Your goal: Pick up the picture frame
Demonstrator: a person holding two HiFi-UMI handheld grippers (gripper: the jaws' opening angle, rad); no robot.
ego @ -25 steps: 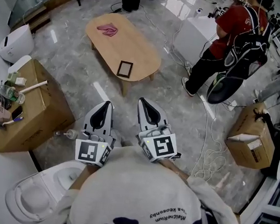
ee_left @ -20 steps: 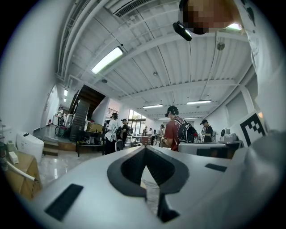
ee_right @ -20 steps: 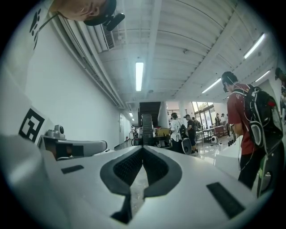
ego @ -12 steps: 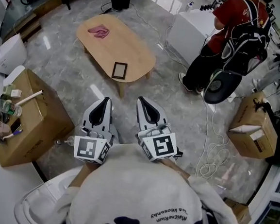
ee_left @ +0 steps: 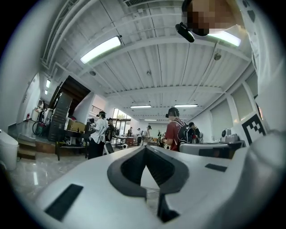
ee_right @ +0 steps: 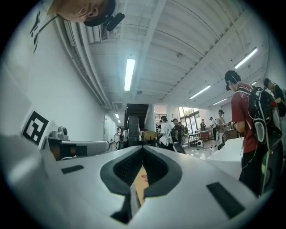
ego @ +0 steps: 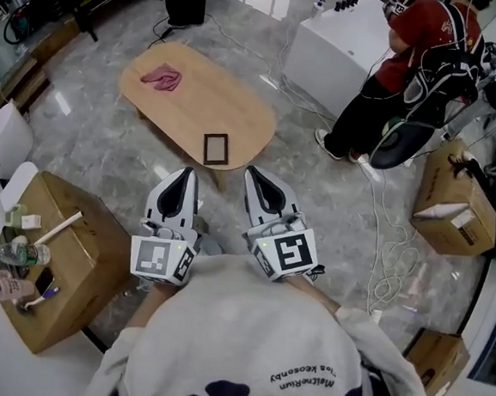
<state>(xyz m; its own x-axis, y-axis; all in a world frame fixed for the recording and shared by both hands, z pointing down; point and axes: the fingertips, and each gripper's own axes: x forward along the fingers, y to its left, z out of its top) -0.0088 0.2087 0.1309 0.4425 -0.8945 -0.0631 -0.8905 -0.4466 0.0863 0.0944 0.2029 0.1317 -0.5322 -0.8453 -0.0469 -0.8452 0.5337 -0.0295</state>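
- You're standing on a glossy grey marble floor (ego: 89, 136) in a busy workshop. A low oval wooden table (ego: 197, 93) sits at 12 o'clock, with a pink cloth (ego: 161, 77) on its far end.
- A cardboard box (ego: 62, 254) with clutter on top is at 8 o'clock. A person in a red shirt (ego: 417, 44) stands by a white cabinet (ego: 338, 58) at 2 o'clock.
- The picture frame (ego: 216, 148) lies flat on the near end of the table. Its long axis runs roughly 12 to 6 in the head view.
- Your left gripper (ego: 184, 172) and right gripper (ego: 256, 173) both have their jaws pressed together on nothing, held level side by side.
- Compared with a second ago, the table and frame sit closer to your gripper tips. The white toilet-like thing at 7 o'clock has dropped out of view.
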